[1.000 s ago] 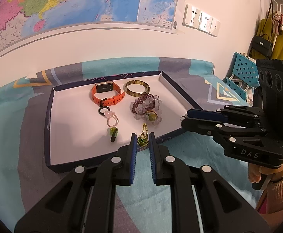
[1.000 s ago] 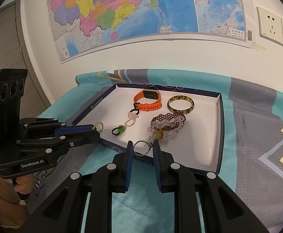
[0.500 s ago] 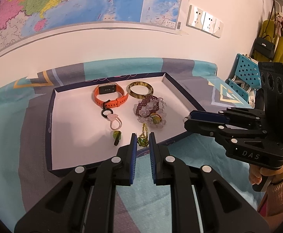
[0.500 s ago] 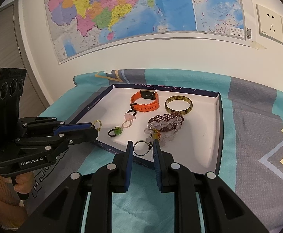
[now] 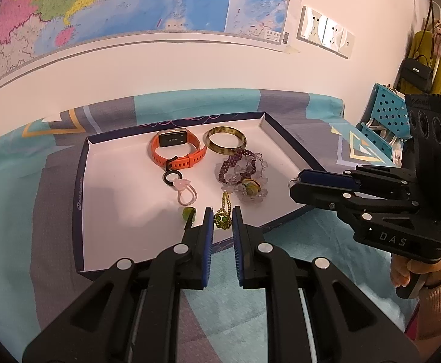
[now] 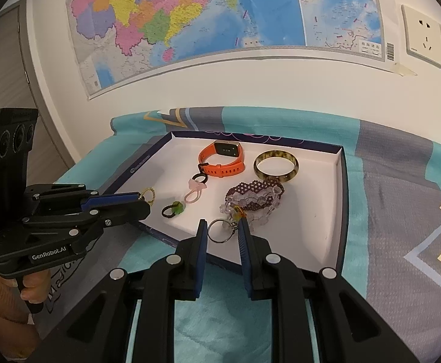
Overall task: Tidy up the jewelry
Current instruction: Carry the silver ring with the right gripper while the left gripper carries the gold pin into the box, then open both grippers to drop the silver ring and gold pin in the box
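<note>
My left tool (image 5: 221, 222) points downward over the near rim of the tray (image 5: 79, 187), its jaws clamped on a green-and-gold pendant (image 5: 222, 219). My right tool (image 6: 222, 231) tilts down at the same near rim, further right, pinching a silver ring (image 6: 218, 230) by its sides. My hand (image 5: 408, 269) grips the right tool's handle from beneath, a pink sleeve (image 5: 438, 308) at the wrist.

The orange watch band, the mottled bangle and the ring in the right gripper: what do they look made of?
Orange watch band: likely silicone or rubber, matte, with a row of punched strap holes. Mottled bangle: glossy, brown-yellow tortoiseshell pattern, probably resin or stone; the look leaves it open. Ring pinched in the right gripper: thin silvery hoop with bright glints, apparently polished metal.
</note>
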`<state>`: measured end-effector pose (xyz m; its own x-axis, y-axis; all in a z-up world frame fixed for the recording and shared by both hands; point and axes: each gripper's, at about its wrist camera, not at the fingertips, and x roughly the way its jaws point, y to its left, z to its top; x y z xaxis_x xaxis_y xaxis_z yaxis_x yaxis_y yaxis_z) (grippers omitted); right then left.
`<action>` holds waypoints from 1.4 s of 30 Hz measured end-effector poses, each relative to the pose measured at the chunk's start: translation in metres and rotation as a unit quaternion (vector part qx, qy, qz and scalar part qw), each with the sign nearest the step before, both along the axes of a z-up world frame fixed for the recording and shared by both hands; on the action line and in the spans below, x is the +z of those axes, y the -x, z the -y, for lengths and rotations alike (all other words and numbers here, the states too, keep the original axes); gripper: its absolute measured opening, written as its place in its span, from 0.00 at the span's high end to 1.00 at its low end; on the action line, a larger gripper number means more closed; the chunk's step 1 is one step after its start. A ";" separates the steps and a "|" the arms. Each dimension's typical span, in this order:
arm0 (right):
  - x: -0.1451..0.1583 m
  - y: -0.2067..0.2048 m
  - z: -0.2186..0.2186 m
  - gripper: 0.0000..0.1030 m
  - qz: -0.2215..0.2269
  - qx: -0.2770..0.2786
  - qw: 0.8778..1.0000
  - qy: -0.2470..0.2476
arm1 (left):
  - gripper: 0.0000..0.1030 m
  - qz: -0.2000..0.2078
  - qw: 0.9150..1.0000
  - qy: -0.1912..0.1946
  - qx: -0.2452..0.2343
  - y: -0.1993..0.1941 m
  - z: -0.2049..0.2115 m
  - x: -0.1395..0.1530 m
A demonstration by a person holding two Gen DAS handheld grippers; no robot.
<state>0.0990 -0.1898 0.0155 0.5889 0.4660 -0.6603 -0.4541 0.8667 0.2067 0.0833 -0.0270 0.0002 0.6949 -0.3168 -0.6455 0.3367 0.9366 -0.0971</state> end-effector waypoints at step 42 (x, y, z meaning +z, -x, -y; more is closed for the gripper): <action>-0.009 -0.021 -0.006 0.82 -0.018 0.002 1.000 0.010 | 0.87 -0.021 1.000 -0.010 0.014 -0.026 -0.001 -0.013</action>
